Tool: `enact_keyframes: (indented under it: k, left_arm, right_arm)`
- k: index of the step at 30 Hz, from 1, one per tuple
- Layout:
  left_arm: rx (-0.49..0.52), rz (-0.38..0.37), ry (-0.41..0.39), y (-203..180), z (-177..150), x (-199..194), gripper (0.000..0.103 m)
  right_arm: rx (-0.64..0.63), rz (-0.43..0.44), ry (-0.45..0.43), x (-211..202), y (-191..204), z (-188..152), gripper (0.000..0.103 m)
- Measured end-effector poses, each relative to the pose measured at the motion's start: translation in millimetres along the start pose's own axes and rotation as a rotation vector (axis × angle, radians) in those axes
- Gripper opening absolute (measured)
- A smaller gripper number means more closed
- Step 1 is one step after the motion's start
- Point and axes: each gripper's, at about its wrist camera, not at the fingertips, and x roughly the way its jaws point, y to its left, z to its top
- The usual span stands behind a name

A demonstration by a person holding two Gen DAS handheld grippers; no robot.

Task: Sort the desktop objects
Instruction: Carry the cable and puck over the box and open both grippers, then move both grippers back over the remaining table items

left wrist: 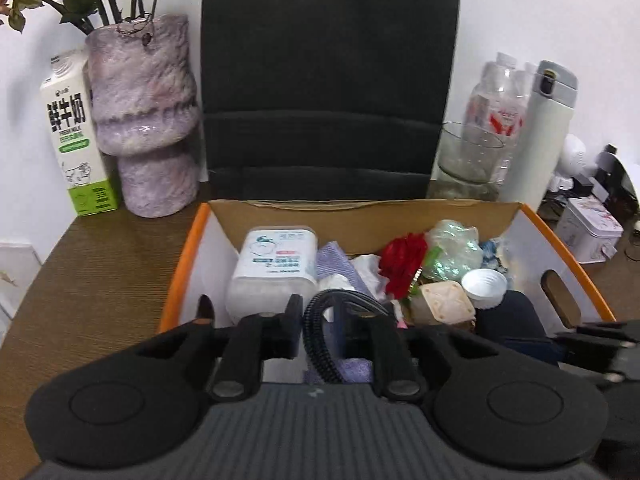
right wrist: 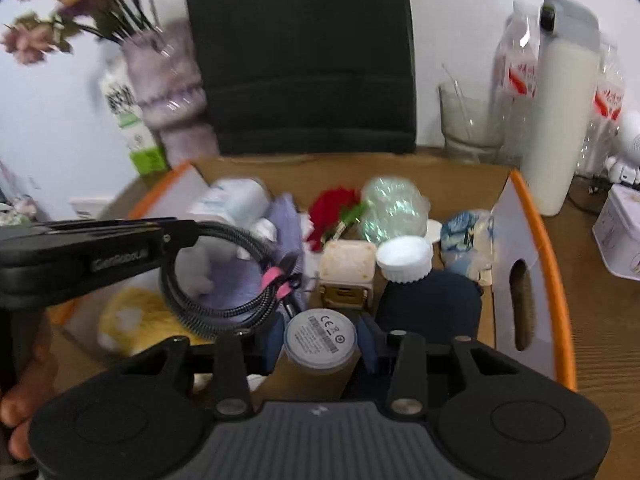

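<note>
Two grippers hang over the cardboard box [right wrist: 520,216]. The right gripper [right wrist: 320,340] squeezes a round device [right wrist: 320,338], label end up, long way pointing at twelve o'clock. At nine o'clock, the left gripper [left wrist: 320,320] has a coiled cable [right wrist: 224,276] between part-open jaws. I'd lower both gently before letting go.

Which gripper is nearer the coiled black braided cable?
Left. The left gripper has the coiled black braided cable at its tips; the right gripper, holding a grey round-ended cylinder, is beside it.
</note>
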Motion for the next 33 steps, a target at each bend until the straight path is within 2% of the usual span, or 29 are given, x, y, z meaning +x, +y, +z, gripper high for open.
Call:
enact_keyframes:
  k: [1, 2, 4, 6, 7, 8, 10, 11, 14, 18, 22, 27, 29, 33]
  left_arm:
    - [0.013, 0.009, -0.007, -1.5, -2.3, -3.4, 0.049]
    - [0.022, 0.037, -0.022, -2.5, -6.0, -9.7, 0.057]
    - [0.009, 0.089, -0.061, -4.1, -14.8, -31.0, 0.060]
    - [-0.015, 0.081, -0.097, -4.0, -24.8, -58.2, 0.072]
    - [-0.036, 0.076, -0.112, -3.4, -29.6, -71.8, 0.083]
    - [-0.056, 0.068, -0.128, -2.4, -33.8, -84.3, 0.086]
    - [-0.084, 0.052, -0.144, -0.3, -43.1, -108.3, 0.087]
    - [-0.099, 0.043, -0.146, 0.9, -48.5, -118.3, 0.092]
    - [-0.160, -0.005, -0.157, 5.9, -68.4, -148.6, 0.097]
    - [-0.144, -0.022, -0.170, 5.0, -104.5, -183.4, 0.102]
    - [-0.148, -0.031, -0.152, 9.7, -154.9, -207.3, 0.102]
    - [-0.176, 0.003, -0.135, 17.3, -220.4, -234.2, 0.102]
    - [-0.180, 0.018, -0.125, 19.4, -237.7, -240.5, 0.102]
    - [-0.172, 0.025, -0.106, 18.2, -248.8, -239.3, 0.102]
  right_arm:
    - [-0.004, -0.001, 0.007, 7.0, -0.5, -1.2, 0.047]
    - [-0.007, 0.015, 0.004, 9.8, -2.8, -4.7, 0.048]
    - [-0.013, 0.017, -0.007, 11.5, -4.2, -8.2, 0.049]
    - [-0.008, -0.014, -0.015, 2.0, -2.9, -8.9, 0.050]
    - [-0.011, -0.019, -0.029, -7.6, -1.2, -9.9, 0.053]
    - [-0.023, -0.014, -0.050, -19.5, 0.9, -11.8, 0.057]
    - [-0.055, -0.007, -0.084, -43.5, 5.9, -18.1, 0.070]
    - [-0.073, -0.016, -0.098, -56.9, 9.8, -22.9, 0.072]
    - [-0.116, -0.041, -0.151, -96.6, 19.1, -43.4, 0.077]
    - [-0.121, -0.064, -0.189, -137.5, 26.8, -81.6, 0.083]
    - [-0.101, -0.070, -0.173, -163.4, 30.4, -133.1, 0.083]
    - [-0.032, -0.049, -0.162, -188.4, 30.3, -201.9, 0.083]
    - [-0.036, -0.035, -0.141, -192.1, 32.7, -223.4, 0.083]
    - [-0.081, -0.103, -0.092, -189.8, 38.4, -251.4, 0.083]
